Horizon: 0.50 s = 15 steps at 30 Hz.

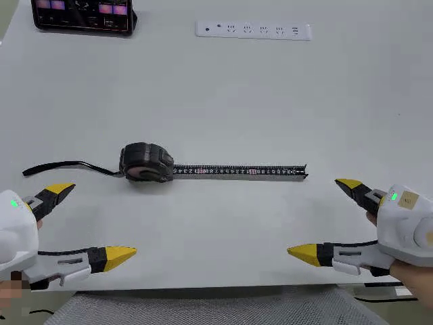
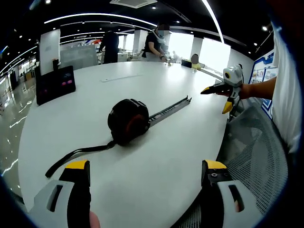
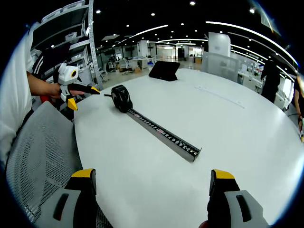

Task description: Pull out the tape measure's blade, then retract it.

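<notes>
At the near left of the white table (image 1: 203, 101), the left gripper (image 1: 95, 222) is held just above the surface. Its yellow-tipped jaws are spread wide and nothing is caught between them. At the far left edge, a dark screen device (image 1: 82, 15) with a lit display is seen. Just beyond the left gripper, a black wrist strap (image 1: 64, 166) is laid flat on the table and is joined at its right end to the tape measure (image 1: 144, 162). The dark case is set upright, left of centre, well apart from both grippers. In the left gripper view the case (image 2: 128, 121) is framed between the open jaws, farther off.

From the case the blade (image 1: 237, 171) is drawn out to the right and laid flat and straight on the table. Along the near edge of the table, below the blade, the grey mesh chair (image 1: 203, 308) is partly seen. At the far side, right of centre, a white power strip (image 1: 253, 30) is laid flat. The blade is ended by its end hook (image 1: 304, 171), right of centre.

At the near right, the right gripper (image 1: 323, 218) is held with its jaws parted wide and empty. It is near the end hook but clear of it. In the right gripper view the blade (image 3: 164, 134) is seen running away toward the case, with the hook end nearest the jaws.
</notes>
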Each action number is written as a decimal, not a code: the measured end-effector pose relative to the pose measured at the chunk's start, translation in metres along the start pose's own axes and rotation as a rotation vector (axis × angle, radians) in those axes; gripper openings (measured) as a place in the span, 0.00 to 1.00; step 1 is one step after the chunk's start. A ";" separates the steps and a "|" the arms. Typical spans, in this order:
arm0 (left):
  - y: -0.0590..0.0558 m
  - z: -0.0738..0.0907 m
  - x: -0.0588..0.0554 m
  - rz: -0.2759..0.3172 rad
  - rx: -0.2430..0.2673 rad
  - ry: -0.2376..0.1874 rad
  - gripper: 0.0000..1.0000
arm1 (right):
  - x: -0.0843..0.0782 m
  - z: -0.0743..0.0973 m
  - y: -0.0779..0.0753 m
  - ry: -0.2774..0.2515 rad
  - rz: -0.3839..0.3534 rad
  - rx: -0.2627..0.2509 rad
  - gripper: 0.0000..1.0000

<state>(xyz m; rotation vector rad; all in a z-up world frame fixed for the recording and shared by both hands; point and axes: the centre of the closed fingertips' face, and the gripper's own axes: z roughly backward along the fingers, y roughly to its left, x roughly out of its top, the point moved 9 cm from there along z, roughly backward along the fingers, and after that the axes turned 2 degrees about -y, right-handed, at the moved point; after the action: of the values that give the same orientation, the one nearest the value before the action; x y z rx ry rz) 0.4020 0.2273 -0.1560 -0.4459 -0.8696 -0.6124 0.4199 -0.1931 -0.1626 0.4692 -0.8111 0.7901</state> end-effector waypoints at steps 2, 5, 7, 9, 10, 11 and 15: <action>-0.001 0.001 -0.001 0.000 0.000 0.002 0.96 | 0.000 0.000 0.001 -0.004 -0.005 0.000 0.99; -0.002 0.001 -0.004 -0.004 0.000 0.005 0.96 | -0.001 0.000 0.002 -0.007 -0.011 -0.003 0.99; -0.003 0.001 -0.005 -0.004 -0.001 0.008 0.96 | -0.001 0.000 0.003 -0.009 -0.011 -0.003 0.99; -0.003 0.003 -0.006 0.008 0.001 0.004 0.96 | 0.000 -0.001 0.004 -0.008 -0.006 -0.003 0.99; -0.004 0.003 -0.007 0.010 0.002 0.006 0.96 | 0.000 -0.001 0.003 -0.009 -0.007 -0.004 0.99; -0.004 0.003 -0.008 0.011 0.002 0.008 0.96 | 0.000 -0.002 0.003 -0.011 -0.010 -0.005 0.99; -0.003 0.004 -0.010 0.019 0.003 0.015 0.95 | 0.000 -0.003 0.004 -0.010 -0.012 -0.006 0.99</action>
<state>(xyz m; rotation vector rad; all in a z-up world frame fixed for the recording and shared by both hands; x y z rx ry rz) 0.3925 0.2306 -0.1619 -0.4459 -0.8508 -0.5966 0.4181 -0.1890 -0.1637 0.4727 -0.8190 0.7748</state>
